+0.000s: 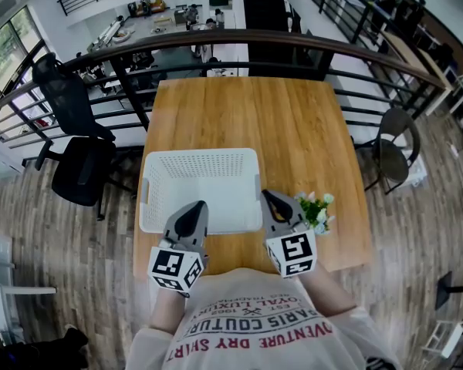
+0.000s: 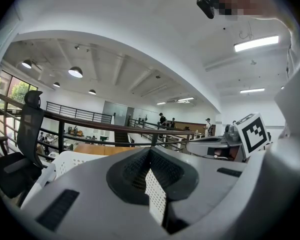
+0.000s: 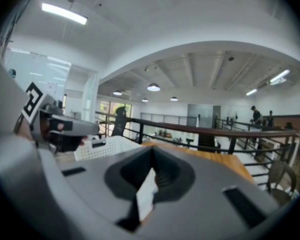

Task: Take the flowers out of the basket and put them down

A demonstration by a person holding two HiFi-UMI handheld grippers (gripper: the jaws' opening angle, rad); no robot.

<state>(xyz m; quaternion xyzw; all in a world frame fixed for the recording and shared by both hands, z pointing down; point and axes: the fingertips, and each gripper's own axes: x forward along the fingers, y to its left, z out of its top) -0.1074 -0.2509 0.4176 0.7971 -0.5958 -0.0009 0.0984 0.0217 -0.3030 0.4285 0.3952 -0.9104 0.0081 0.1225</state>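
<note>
My left gripper [image 1: 198, 207] and right gripper [image 1: 268, 198] hover at the near rim of the white basket [image 1: 201, 163], jaws closed and empty. The flowers [image 1: 315, 209] sit on the table [image 1: 247, 114], just right of the basket, beside my right gripper.

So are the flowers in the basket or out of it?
Out. The flowers sit on the table, to the right of the basket, which looks empty inside.

The square wooden table [image 1: 293, 122] carried a white perforated plastic basket [image 1: 201, 187] and (just beside it) a small pink-and-white flower bunch [image 1: 316, 209].
</note>
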